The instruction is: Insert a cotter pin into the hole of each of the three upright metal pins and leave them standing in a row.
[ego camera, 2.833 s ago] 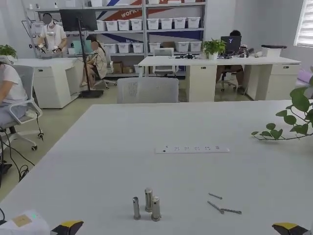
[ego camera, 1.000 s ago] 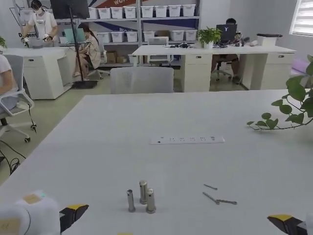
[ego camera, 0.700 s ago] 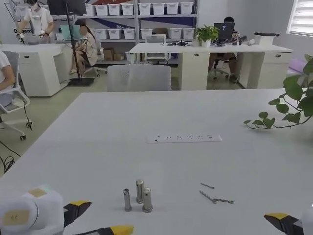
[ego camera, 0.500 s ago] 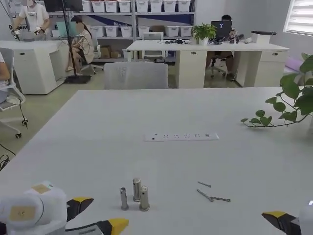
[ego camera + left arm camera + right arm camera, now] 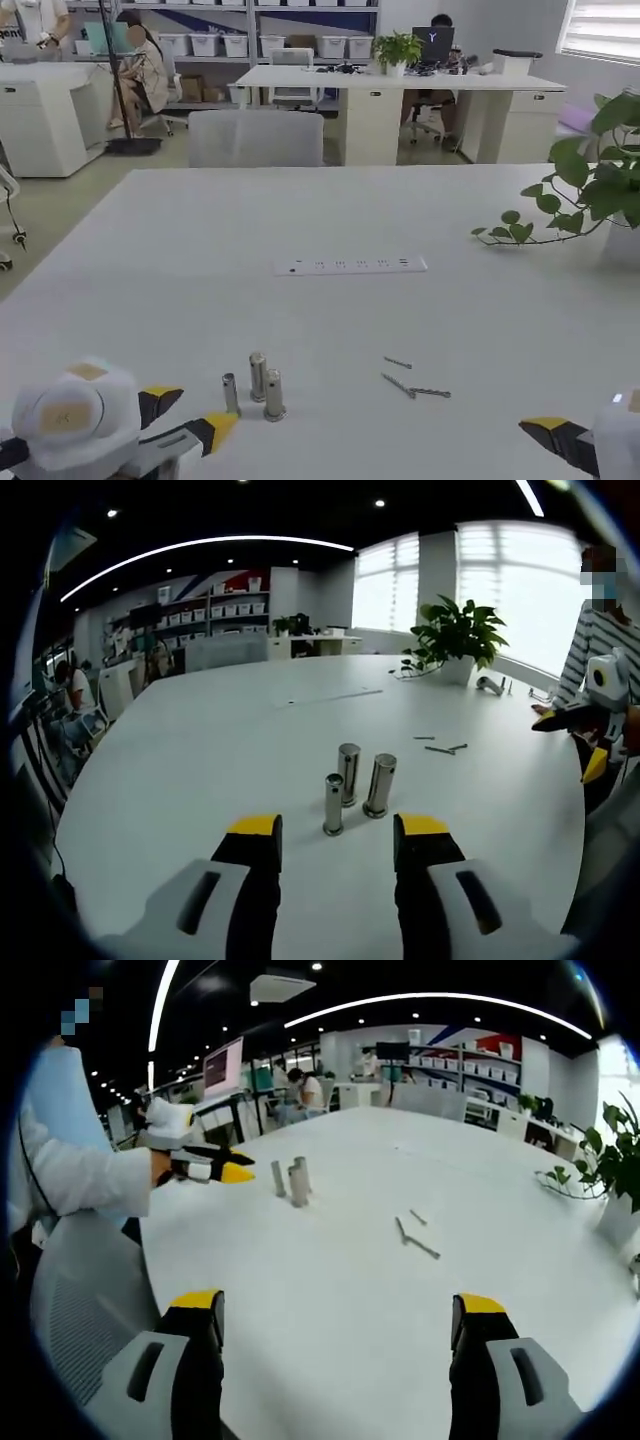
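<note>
Three short upright metal pins (image 5: 257,385) stand bunched together on the white table (image 5: 330,210), near its front edge. In the left gripper view the metal pins (image 5: 350,780) are just ahead of my open left gripper (image 5: 338,830), which holds nothing. That left gripper (image 5: 190,415) sits at the lower left of the head view, beside the pins. Three thin cotter pins (image 5: 410,382) lie loose to the right of them. My right gripper (image 5: 338,1303) is open wide and holds nothing, short of the cotter pins (image 5: 410,1232). The right gripper (image 5: 560,440) shows at the lower right.
A white power strip (image 5: 350,265) lies across the middle of the table. A trailing green plant (image 5: 585,185) reaches in from the right edge. A grey chair (image 5: 255,138) stands at the far side. Desks, shelves and seated people are beyond it.
The head camera has tilted down and shifted. My left gripper has come up into the lower left, nearer the upright pins. The pins and cotter pins lie where they were.
</note>
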Available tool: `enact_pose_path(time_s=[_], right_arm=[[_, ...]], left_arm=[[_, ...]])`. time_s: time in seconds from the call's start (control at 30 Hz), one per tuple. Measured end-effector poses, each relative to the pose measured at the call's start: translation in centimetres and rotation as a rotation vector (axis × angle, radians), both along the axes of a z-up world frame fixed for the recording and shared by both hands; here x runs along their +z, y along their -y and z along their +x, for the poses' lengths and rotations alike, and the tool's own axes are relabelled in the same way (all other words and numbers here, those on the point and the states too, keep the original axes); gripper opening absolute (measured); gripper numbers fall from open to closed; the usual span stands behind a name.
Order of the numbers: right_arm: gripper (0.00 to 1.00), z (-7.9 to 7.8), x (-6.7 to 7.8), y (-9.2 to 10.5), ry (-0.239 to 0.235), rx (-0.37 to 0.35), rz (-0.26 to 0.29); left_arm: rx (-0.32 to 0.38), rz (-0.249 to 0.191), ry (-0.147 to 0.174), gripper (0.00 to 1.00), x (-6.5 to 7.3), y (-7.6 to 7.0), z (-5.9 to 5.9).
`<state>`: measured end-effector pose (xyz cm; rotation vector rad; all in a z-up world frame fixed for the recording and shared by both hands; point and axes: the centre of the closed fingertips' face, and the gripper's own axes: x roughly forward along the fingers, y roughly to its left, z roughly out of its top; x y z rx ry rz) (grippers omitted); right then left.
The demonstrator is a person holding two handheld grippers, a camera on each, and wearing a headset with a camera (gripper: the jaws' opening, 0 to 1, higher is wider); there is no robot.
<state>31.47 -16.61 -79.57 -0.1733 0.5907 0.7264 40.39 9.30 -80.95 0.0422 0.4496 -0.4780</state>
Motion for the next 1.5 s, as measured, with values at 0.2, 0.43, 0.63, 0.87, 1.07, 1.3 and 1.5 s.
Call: enact_pose_path(time_s=[0.2,0.43,0.63,0.87,1.07,1.3,1.5], right_arm=[[0.95,0.3,0.0,0.2,-0.004,-0.009,-0.002],[0.95,0.6,-0.1,0.1,-0.007,-0.009,-0.011],[0.95,0.7,-0.1,0.2,-0.012,-0.011,-0.014],[0.95,0.8,-0.1,0.2,-0.016,-0.013,-0.019],[0.95,0.8,-0.2,0.2,-0.02,-0.018,-0.019],[0.95,0.7,-0.5,0.2,-0.026,-0.019,-0.019],[0.95,0.7,-0.4,0.4,-0.025,-0.024,-0.017]], left_arm=[[0.005,-0.004,-0.011,0.38,-1.0,0.5,0.9],[0.017,-0.002,-0.012,0.33,-2.0,0.8,1.8],[0.03,-0.01,-0.012,0.29,-2.5,0.8,2.6],[0.027,-0.007,-0.01,0.26,-2.8,1.5,3.3],[0.03,-0.006,-0.021,0.2,-3.6,1.9,3.5],[0.049,-0.016,-0.007,0.13,-3.4,2.2,4.2],[0.041,-0.01,-0.01,0.08,-3.5,2.2,4.2]])
